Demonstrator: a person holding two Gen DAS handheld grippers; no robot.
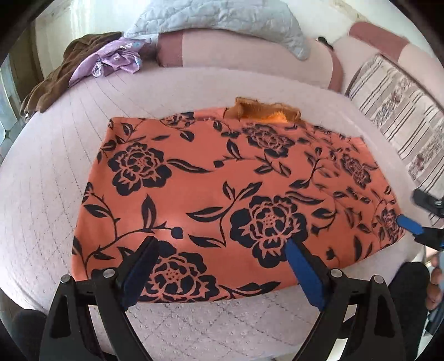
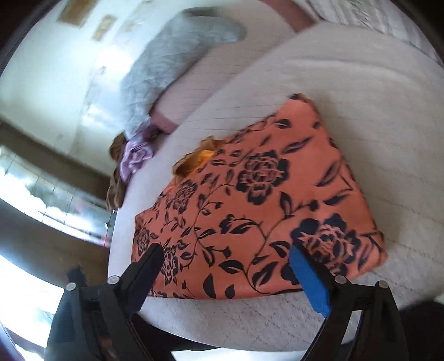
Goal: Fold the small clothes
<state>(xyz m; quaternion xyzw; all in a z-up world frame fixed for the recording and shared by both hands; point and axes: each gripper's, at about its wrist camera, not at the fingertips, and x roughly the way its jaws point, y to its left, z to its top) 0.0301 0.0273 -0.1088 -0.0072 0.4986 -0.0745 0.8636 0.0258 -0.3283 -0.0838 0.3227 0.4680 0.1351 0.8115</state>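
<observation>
The orange garment printed with dark navy roses and leaves (image 1: 222,194) lies spread flat near the front edge of a pale quilted bed (image 1: 55,172), an orange inner layer peeking out at its far edge. The left gripper (image 1: 222,250) hovers over the near hem with its jaws wide apart and empty; the right gripper (image 2: 226,266) hangs over the near right part, its jaws also apart, holding nothing.

The likely trouble is a pinch that catches only the top layer, so the fold drags askew, or the thin cloth bunching on the soft quilting. The right wrist view is blurred, which suggests fast movement and a poorly aimed grasp.

A crumpled brown and lilac clothes pile (image 1: 83,66) sits at the far left corner, a grey quilted blanket (image 1: 222,19) drapes over pink bolsters, and a striped floral cushion (image 1: 399,111) lies at right.
</observation>
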